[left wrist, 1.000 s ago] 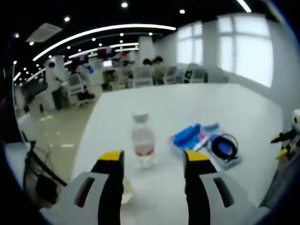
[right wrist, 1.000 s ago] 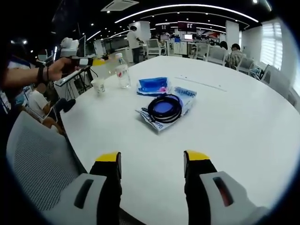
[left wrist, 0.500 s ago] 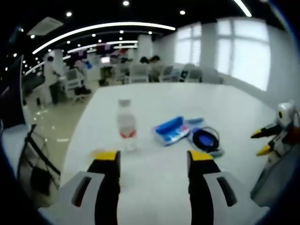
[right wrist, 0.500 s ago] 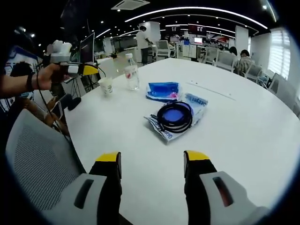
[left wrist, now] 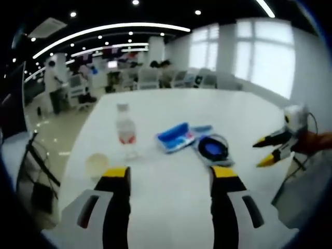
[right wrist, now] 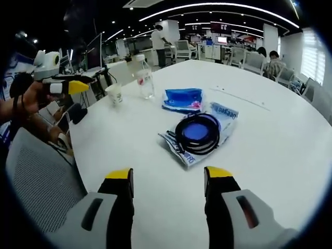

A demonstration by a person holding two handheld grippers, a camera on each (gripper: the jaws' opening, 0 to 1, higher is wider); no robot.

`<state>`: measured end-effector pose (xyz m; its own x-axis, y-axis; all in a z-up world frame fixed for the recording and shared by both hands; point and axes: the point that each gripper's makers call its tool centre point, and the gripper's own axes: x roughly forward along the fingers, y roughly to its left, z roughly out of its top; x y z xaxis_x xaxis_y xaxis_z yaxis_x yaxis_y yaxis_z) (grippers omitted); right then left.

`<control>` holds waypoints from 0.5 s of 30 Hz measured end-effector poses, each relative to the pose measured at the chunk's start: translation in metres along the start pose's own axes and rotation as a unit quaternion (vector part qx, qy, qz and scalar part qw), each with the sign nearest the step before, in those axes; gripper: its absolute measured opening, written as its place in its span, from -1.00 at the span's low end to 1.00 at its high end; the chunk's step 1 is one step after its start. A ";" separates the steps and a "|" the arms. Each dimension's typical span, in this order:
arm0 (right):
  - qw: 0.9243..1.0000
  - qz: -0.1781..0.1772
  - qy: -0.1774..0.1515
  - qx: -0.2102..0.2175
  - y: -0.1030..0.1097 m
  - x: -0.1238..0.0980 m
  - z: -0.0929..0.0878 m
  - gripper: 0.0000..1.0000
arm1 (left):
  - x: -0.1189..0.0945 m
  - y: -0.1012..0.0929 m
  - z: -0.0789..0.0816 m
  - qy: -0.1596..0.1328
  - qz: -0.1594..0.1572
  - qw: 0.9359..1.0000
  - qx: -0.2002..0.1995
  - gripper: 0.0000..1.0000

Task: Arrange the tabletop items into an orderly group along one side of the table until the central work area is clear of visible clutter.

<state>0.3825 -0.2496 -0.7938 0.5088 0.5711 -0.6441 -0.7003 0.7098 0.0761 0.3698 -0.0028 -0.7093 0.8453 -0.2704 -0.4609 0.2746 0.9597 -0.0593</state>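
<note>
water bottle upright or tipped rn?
Upright. The water bottle stands on its base on the table, cap up, beside the paper cup.

A round white table (right wrist: 270,135) carries a clear water bottle (right wrist: 144,78) standing upright near its edge, a paper cup (right wrist: 114,94) beside it, a blue packet (right wrist: 182,98), and a printed bag (right wrist: 220,116) with a coiled black cable (right wrist: 199,134) on top.

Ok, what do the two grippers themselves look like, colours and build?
Both match: the left gripper and right gripper each have two black fingers capped with yellow tips, set in light grey housings with dark slots. In the right gripper view, the left gripper's white body is held by a hand wearing a dark wristband.
</note>
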 end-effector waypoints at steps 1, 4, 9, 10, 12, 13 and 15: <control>1.000 0.001 0.000 0.002 -0.002 0.003 0.002 0.09 | -0.001 -0.002 -0.001 0.000 0.001 1.000 0.001 0.16; 1.000 0.001 -0.001 0.007 -0.009 0.011 0.009 0.09 | -0.005 -0.008 -0.002 -0.004 0.002 1.000 -0.001 0.15; 1.000 0.002 0.003 0.020 -0.023 0.027 0.023 0.09 | -0.013 -0.013 -0.005 -0.007 -0.002 1.000 -0.012 0.16; 1.000 0.005 0.003 0.020 -0.025 0.032 0.027 0.11 | -0.014 -0.014 -0.007 -0.004 -0.001 1.000 -0.010 0.16; 1.000 0.005 0.005 0.016 -0.031 0.040 0.032 0.12 | -0.017 -0.015 -0.010 0.000 -0.003 1.000 -0.009 0.16; 1.000 0.006 0.008 0.012 -0.034 0.046 0.035 0.12 | -0.019 -0.016 -0.013 0.002 -0.005 1.000 -0.009 0.17; 1.000 0.004 0.011 0.006 -0.041 0.054 0.041 0.12 | -0.022 -0.018 -0.016 0.006 -0.007 1.000 -0.008 0.17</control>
<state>0.4595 -0.2303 -0.8005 0.4926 0.5671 -0.6601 -0.6979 0.7106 0.0897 0.3394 -0.0129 -0.7122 0.8358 -0.2828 -0.4705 0.2789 0.9570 -0.0798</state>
